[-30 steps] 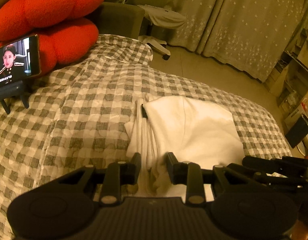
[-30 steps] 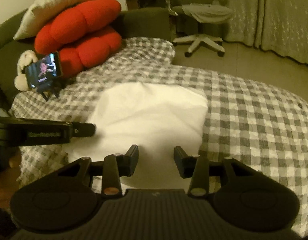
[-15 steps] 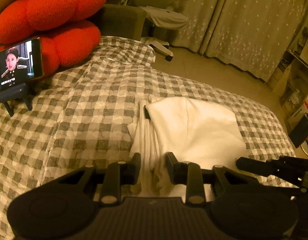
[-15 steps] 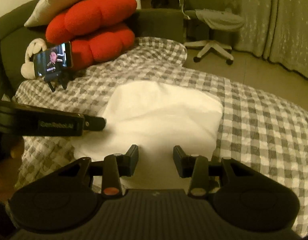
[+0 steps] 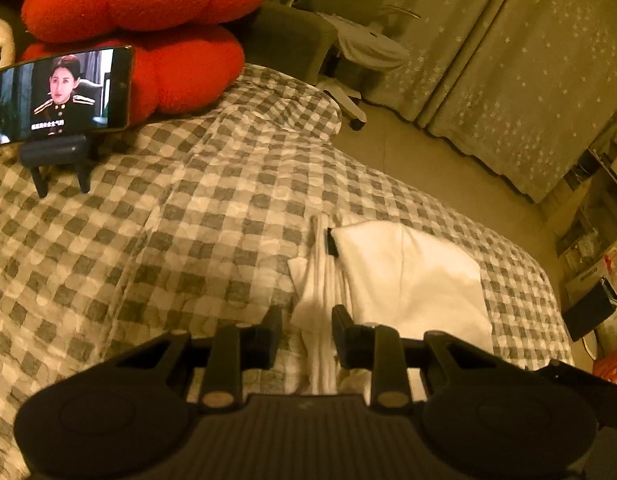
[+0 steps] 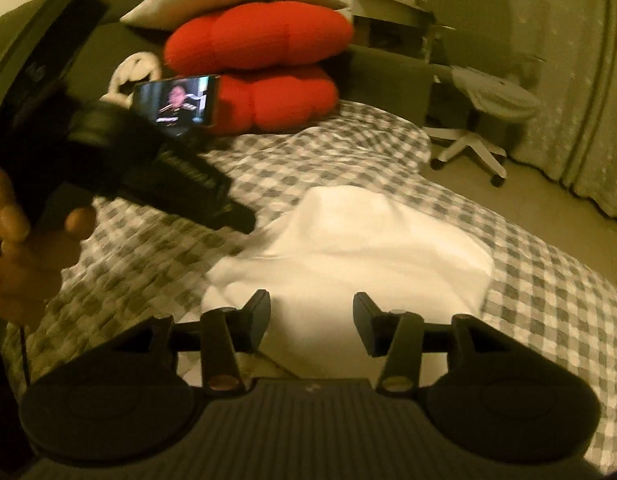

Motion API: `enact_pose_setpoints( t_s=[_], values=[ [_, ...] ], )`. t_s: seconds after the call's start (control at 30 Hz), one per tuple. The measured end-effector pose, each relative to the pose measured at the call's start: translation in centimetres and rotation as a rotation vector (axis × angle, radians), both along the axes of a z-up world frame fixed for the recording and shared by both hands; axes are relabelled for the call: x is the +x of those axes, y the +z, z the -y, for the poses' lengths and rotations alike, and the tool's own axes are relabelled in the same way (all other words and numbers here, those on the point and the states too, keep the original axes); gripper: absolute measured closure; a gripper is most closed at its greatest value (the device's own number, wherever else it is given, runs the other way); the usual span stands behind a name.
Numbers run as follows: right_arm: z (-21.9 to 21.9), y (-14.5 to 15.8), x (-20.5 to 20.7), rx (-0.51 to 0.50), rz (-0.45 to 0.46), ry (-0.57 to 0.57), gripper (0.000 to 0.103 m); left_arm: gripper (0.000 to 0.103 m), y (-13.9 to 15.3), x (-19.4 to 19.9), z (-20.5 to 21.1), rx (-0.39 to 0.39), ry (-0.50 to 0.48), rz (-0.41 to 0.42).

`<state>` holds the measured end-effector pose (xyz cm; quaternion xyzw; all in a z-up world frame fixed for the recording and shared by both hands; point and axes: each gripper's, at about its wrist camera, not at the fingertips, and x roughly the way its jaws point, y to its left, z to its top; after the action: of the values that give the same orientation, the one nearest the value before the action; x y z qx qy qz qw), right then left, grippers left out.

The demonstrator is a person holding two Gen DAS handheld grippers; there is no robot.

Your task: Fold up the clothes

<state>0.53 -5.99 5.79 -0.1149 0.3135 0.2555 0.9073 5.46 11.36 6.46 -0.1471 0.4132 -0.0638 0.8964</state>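
A folded white garment (image 5: pixel 408 276) lies on the grey checked bedspread (image 5: pixel 188 220); it also shows in the right wrist view (image 6: pixel 368 248). My left gripper (image 5: pixel 306 332) is open over the garment's near left edge, where stacked folded layers show between its fingers without being held. My right gripper (image 6: pixel 311 322) is open and empty above the garment's near edge. The left gripper's body, held in a hand, crosses the right wrist view (image 6: pixel 120 160) at the left, blurred.
A phone (image 5: pixel 56 94) on a small stand plays video at the bed's far left. Red cushions (image 5: pixel 148 20) are stacked behind it. An office chair (image 6: pixel 480 120) and curtains (image 5: pixel 508 60) stand beyond the bed. Shelves with clutter (image 5: pixel 588 240) are at right.
Both grippers have pulled back and risen from the garment. The left gripper has swung up and left in the right wrist view. The garment has not moved.
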Motion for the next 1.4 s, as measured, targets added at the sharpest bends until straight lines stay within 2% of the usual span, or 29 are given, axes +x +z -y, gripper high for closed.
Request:
enact_pose_setpoints(
  t_s=[0.23, 0.4, 0.7, 0.87, 1.13, 1.4],
  values=[
    [-1.9, -0.5, -1.5, -0.066, 0.059, 0.124, 0.053, 0.075, -0.2, 0.0, 0.3, 0.002, -0.015, -0.006],
    [-3.8, -1.6, -2.6, -0.152, 0.106, 0.213, 0.050, 0.075, -0.3, 0.2, 0.0, -0.017, -0.007, -0.020],
    [-5.5, -3.7, -3.5, -0.334, 0.214, 0.254, 0.046, 0.075, -0.4, 0.2, 0.2, -0.017, -0.021, -0.027],
    [-5.7, -3.9, -3.2, -0.343, 0.236, 0.242, 0.046, 0.075, -0.4, 0.1, 0.5, 0.036, -0.017, -0.014],
    [-6.5, -5.2, -3.1, -0.438, 0.298, 0.244, 0.045, 0.075, -0.5, 0.3, 0.3, 0.037, -0.017, -0.019],
    [-6.4, -5.6, -3.1, -0.464, 0.328, 0.258, 0.045, 0.075, -0.6, 0.3, 0.3, 0.036, -0.018, -0.023]
  ],
)
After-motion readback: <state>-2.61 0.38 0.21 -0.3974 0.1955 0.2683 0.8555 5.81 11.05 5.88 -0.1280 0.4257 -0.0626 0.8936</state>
